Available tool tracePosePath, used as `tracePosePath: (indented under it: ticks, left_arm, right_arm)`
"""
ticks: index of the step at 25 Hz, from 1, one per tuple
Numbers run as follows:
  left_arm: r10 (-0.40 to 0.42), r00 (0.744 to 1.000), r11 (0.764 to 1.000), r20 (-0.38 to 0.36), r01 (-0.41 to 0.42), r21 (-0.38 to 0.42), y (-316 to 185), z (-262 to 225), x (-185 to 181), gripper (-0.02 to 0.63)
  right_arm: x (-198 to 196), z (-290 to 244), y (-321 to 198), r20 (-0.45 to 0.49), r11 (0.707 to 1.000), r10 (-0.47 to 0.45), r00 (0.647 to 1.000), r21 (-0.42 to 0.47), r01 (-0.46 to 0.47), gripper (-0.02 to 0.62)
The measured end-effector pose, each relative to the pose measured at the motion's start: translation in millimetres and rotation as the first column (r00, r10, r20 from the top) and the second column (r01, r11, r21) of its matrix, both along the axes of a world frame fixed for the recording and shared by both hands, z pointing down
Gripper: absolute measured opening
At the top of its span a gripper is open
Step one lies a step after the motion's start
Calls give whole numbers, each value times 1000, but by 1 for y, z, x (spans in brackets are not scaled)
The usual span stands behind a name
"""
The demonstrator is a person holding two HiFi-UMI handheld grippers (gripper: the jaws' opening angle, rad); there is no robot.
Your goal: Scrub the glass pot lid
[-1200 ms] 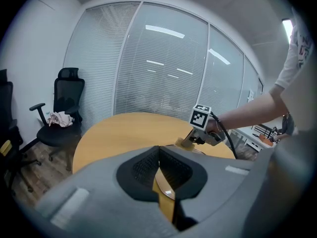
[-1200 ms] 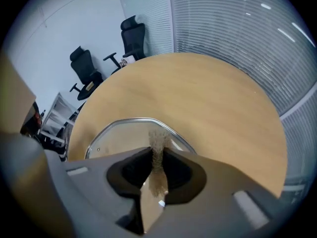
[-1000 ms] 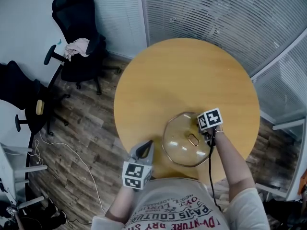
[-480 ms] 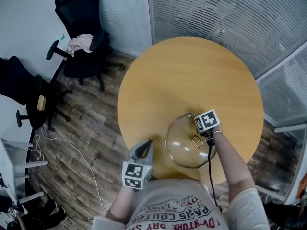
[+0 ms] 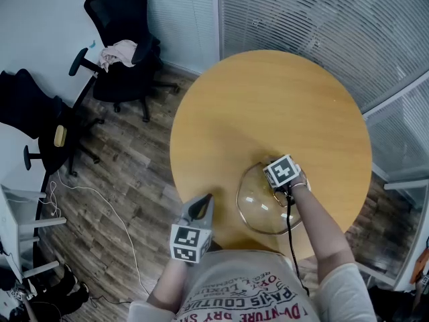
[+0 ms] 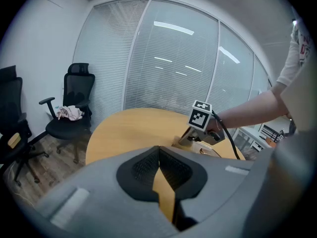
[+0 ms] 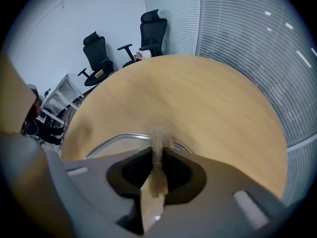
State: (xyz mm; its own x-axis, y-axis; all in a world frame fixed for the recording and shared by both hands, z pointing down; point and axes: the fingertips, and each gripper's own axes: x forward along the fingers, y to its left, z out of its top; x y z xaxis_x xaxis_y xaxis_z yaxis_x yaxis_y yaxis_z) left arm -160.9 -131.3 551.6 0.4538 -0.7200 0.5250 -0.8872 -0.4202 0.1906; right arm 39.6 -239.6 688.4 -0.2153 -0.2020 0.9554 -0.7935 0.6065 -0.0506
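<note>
Two grippers: a person holds one in each hand, both at the near side of a round wooden table [image 5: 268, 106].
Left gripper [image 6: 159, 157]: jaws closed against each other with nothing between them; it hangs at the table's near edge, clear of the lid.
Right gripper [image 7: 157, 152]: jaws clenched on a thin tan scouring pad [image 7: 158, 138]; it is poised right over the lid, its marker cube [image 5: 280, 171] facing up.
Scouring pad: pinched upright between the right jaws, its fuzzy end poking out past the fingertips and over the lid's metal rim; whether it touches the glass cannot be told.
Glass pot lid [image 5: 257, 210]: lies flat on the table directly under the right gripper, ahead of the left gripper and to its right, apart from it.
Cable [image 5: 289, 233]: black, runs back from the right gripper along the forearm.
Left of the left gripper: a black office chair [image 5: 127, 76] on the wood floor, a pale cloth [image 5: 119, 52] on its seat.
Ahead of the right gripper: the tabletop runs on to window blinds [image 5: 322, 19].
</note>
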Motion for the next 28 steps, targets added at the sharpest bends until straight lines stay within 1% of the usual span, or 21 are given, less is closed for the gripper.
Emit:
tracePosePath:
  ticks: [2,3,5,7,8,10,11,13,15,18,22,25,28]
  left_arm:
    - [-4,1000,1000,-2,4,1,0,-1,-2,8]
    - [-5,1000,1000,-4,5,3,1,-2,-3,8]
    - [-3,1000,1000,-10,3,10,3,-4,-5,8]
    - [-5,1000,1000,-10,5,13,6,-5,-9,8]
    - [-9,1000,1000,-9,9,13,8,-5,-12,8]
    - [-17,1000,1000,-8,17,11,13,-4,-16,8]
    - [-19,1000,1000,-7,19,10,15,-3,-18,8]
    - [-24,1000,1000,-5,24,9,19,-2,-22,8]
    - [-31,1000,999,-5,31,12,22,-4,-28,8]
    - [-36,999,999,-4,36,16,28,-7,-34,8]
    - [-34,999,999,3,34,6,39,-6,-36,8]
    - [-39,999,999,1,39,20,42,-10,-37,8]
    - [-41,999,999,1,41,24,48,-13,-38,8]
  right_arm:
    - [-4,-1,1,-31,999,-35,999,10,35,66]
    - [-5,0,5,-42,999,-42,998,-2,42,66]
    - [-14,2,14,-18,998,-48,999,-33,48,66]
    - [-29,1,20,16,997,-69,997,-38,70,66]
    - [-34,1,25,18,995,-83,996,-46,84,66]
    - [-38,4,34,-21,991,-123,992,-57,122,66]
    - [-40,3,33,-40,988,-152,988,-38,151,66]
    - [-52,-1,27,-42,978,-207,977,19,208,66]
    - [-61,-4,29,-47,970,-239,970,35,241,66]
    - [-70,-5,42,-56,957,-285,957,30,287,66]
    - [-80,-5,61,-42,944,-329,943,24,330,66]
    - [-86,-7,73,-36,932,-361,932,19,362,67]
    - [-92,-7,89,-22,912,-410,912,4,410,67]
